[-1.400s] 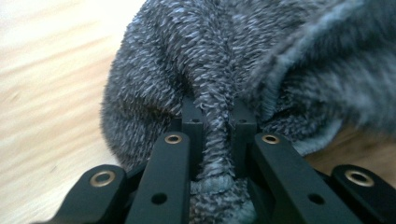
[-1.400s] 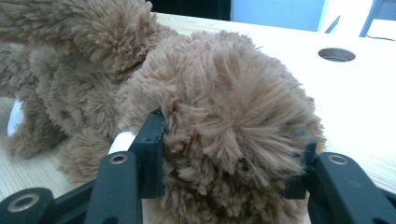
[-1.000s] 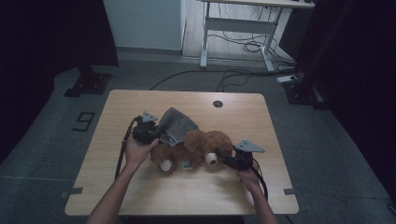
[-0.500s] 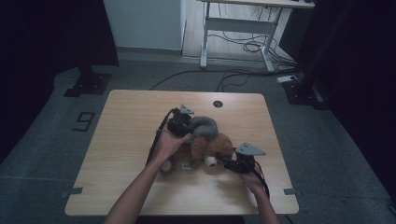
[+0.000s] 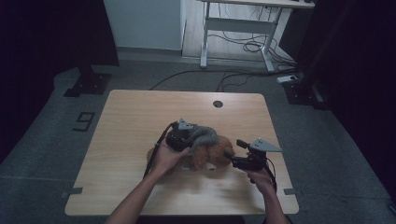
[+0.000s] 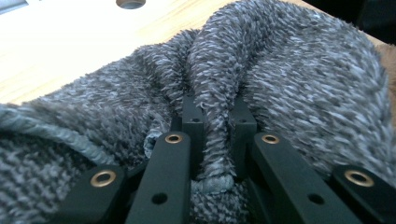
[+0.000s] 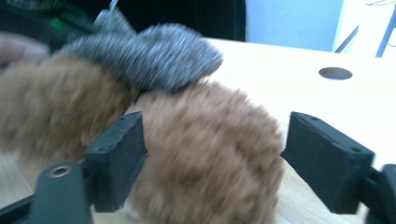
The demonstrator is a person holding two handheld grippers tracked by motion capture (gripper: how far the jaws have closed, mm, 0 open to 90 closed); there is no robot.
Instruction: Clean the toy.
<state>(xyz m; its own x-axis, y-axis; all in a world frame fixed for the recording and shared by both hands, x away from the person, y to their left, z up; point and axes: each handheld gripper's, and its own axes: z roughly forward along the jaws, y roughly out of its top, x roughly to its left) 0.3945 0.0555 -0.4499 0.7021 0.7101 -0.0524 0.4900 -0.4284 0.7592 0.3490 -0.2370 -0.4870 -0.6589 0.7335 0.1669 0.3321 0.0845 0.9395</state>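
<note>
On the wooden table (image 5: 140,112), a grey cloth (image 6: 299,79) is held pinched in the closed left gripper (image 6: 212,135) and partly drawn over the brown plush toy (image 7: 205,154), while the right gripper (image 7: 212,154), just opened, straddles the toy ungripped; covering remains unfinished.

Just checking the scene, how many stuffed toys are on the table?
1: a brown plush toy near the middle of the table, a grey fuzzy cloth draped over it. The cloth could hide something smaller.
</note>
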